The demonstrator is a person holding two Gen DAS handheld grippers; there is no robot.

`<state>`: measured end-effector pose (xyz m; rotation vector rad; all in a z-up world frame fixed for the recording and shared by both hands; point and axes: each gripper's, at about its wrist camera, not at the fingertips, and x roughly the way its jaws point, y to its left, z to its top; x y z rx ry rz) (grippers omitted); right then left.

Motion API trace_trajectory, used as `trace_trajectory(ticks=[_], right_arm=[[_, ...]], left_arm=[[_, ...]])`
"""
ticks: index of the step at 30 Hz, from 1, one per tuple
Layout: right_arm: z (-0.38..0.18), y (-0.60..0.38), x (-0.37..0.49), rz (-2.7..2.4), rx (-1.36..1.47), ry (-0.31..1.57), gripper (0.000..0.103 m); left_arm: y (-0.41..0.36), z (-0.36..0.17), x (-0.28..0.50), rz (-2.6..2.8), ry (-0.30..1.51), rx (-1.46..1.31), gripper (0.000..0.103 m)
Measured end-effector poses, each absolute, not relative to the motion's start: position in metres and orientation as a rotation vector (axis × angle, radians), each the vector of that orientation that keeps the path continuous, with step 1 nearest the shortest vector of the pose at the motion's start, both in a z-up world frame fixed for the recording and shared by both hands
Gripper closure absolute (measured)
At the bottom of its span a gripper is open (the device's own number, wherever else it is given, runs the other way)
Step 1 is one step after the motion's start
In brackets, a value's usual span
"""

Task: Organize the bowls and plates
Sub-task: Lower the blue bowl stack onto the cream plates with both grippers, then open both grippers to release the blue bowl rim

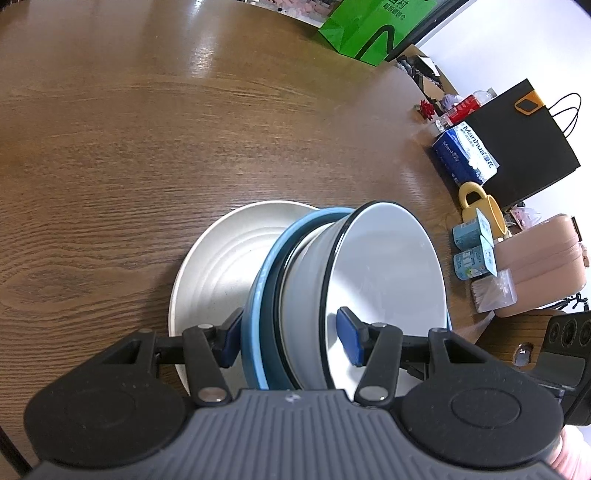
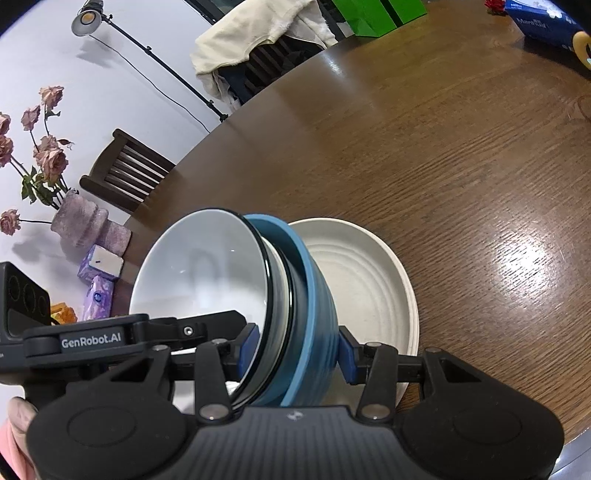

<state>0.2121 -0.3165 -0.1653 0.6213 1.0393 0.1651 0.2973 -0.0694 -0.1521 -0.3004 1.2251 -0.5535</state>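
Bowls nested: white bowl [image 1: 384, 266] inside blue bowl [image 1: 264, 280]. Both fingers clamp stack rims, left gripper [image 1: 291, 341] and right gripper [image 2: 297, 350], over cream plate [image 1: 218, 258] on desk [image 1: 110, 147]. Left: set stack down.

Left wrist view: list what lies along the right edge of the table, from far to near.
Green bag → red flower → blue tissue box → yellow mug → two small blue cups → clear box of sticks.
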Motion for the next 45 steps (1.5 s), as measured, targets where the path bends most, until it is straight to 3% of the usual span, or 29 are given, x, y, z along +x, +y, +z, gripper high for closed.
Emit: trace_trajectory(ticks=[31, 38, 43, 45], right_arm=[[-0.180, -0.313, 0.214, 0.173, 0.641, 1.053, 0.058], [-0.169, -0.315, 0.213, 0.163, 0.616, 1.025, 0.055], [-0.150, -0.314, 0.210, 0.163, 0.573, 0.973, 0.039], [-0.139, -0.312, 0.208, 0.154, 0.540, 0.944, 0.026]], left_arm=[[-0.075, -0.159, 0.299, -0.537, 1.214, -0.274, 0.044], [-0.069, -0.144, 0.292, -0.554, 1.163, -0.266, 0.022], [-0.060, -0.127, 0.287, -0.549, 1.103, -0.251, 0.004], [-0.054, -0.119, 0.284, -0.545, 1.070, -0.246, 0.001]])
